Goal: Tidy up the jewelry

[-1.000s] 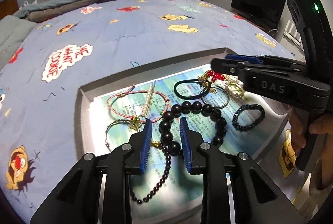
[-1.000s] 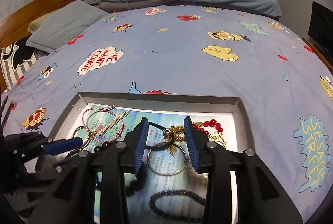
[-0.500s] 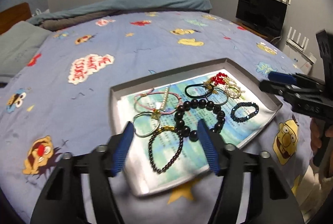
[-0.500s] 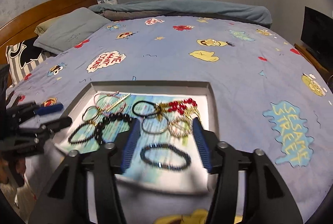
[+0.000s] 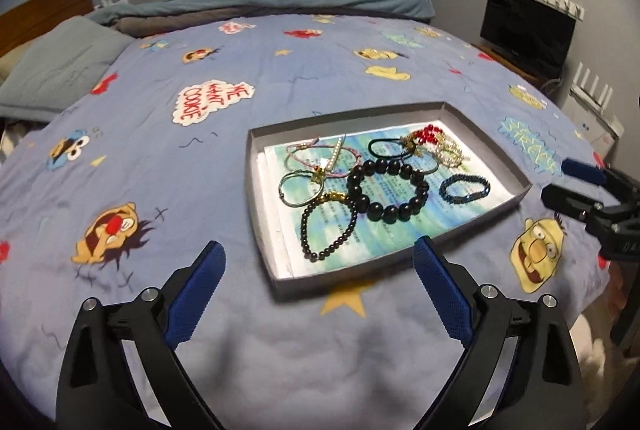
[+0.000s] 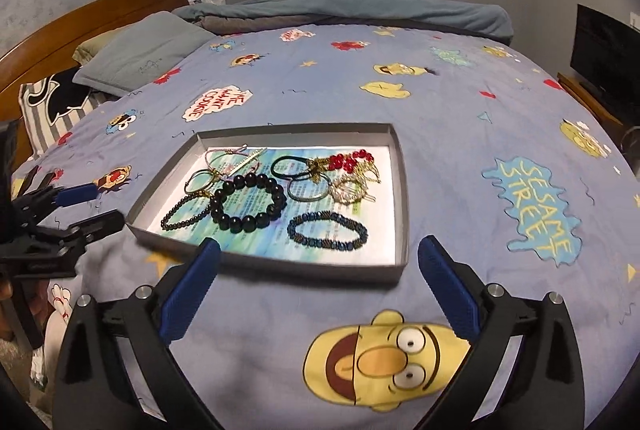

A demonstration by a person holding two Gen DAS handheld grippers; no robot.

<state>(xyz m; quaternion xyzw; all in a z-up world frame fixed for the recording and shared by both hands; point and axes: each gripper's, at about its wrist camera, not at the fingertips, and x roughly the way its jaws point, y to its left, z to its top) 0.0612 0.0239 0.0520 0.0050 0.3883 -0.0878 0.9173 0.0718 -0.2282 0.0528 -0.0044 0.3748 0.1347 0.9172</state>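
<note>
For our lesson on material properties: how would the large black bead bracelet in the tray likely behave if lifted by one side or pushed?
The large black bead bracelet would probably sag rather than hold its ring shape, being separate round beads on a string. It looks fairly heavy for its size, given the chunky beads. Pushed, it would likely slide across the glossy paper lining the tray.

Both claws (image 5: 316, 262) (image 6: 320, 258) wide, just opening

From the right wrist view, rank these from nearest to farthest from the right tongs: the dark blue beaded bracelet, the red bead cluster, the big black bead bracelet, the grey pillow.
1. Dark blue beaded bracelet, tray's near edge, just ahead of the right tongs.
2. Big black bead bracelet, tray's middle, slightly left.
3. Red bead cluster, tray's far side.
4. Grey pillow, far left by the headboard.
</note>
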